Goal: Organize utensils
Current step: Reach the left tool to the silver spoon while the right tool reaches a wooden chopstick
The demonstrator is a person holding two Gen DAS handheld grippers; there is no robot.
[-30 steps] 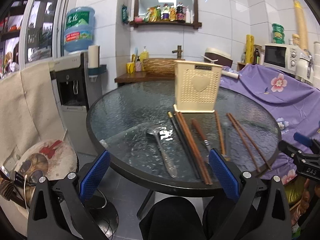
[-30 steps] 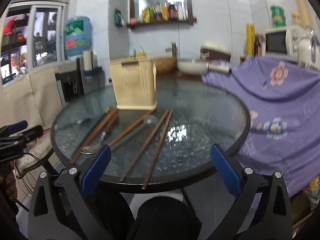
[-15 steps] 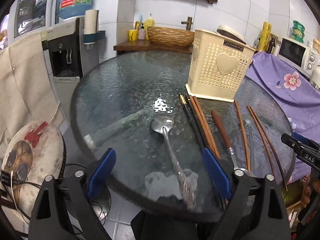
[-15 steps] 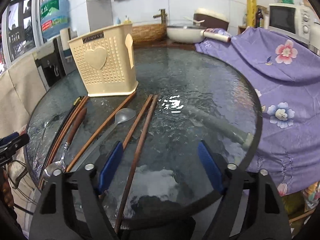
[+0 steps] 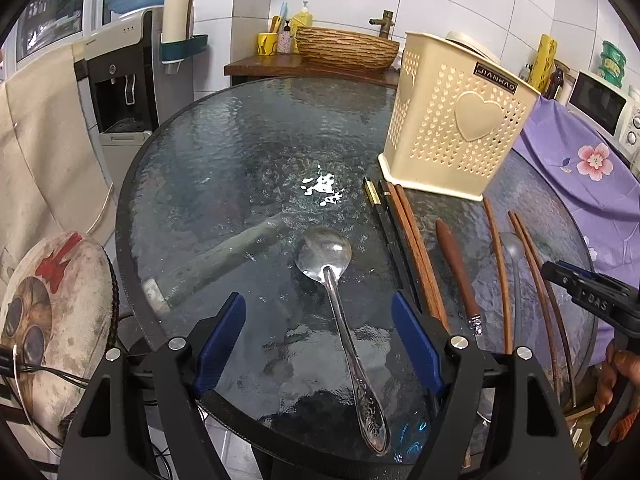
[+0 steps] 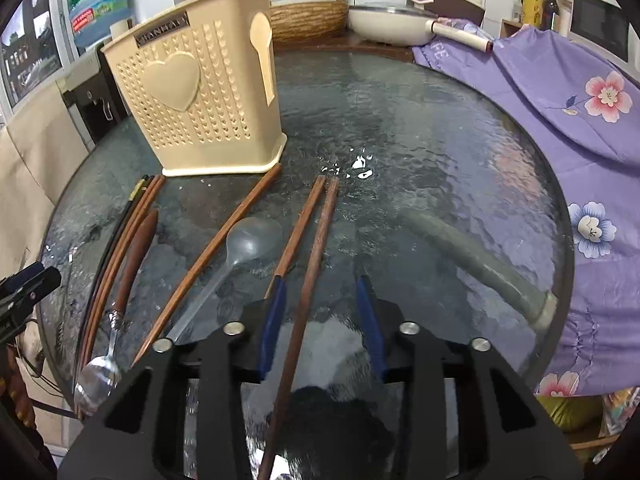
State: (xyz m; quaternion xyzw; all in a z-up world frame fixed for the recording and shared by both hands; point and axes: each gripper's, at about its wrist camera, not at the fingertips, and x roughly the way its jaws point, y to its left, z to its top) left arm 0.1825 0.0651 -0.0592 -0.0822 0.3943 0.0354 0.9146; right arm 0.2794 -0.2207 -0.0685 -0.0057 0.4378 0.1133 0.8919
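A cream perforated utensil holder stands on the round glass table; it also shows in the right wrist view. My left gripper is open, its fingers on either side of a metal spoon. My right gripper is open and narrowed, with a brown chopstick lying between its fingers and a second chopstick just outside the left finger. Between the grippers lie more chopsticks, a wooden-handled spoon and a clear plastic spoon.
A purple flowered cloth hangs at the right side of the table. A water dispenser and a round stool stand to the left. A counter with a basket and a pan is behind.
Both grippers moved forward and down over the table. The left one now straddles the metal spoon. The right one has narrowed around a brown chopstick.
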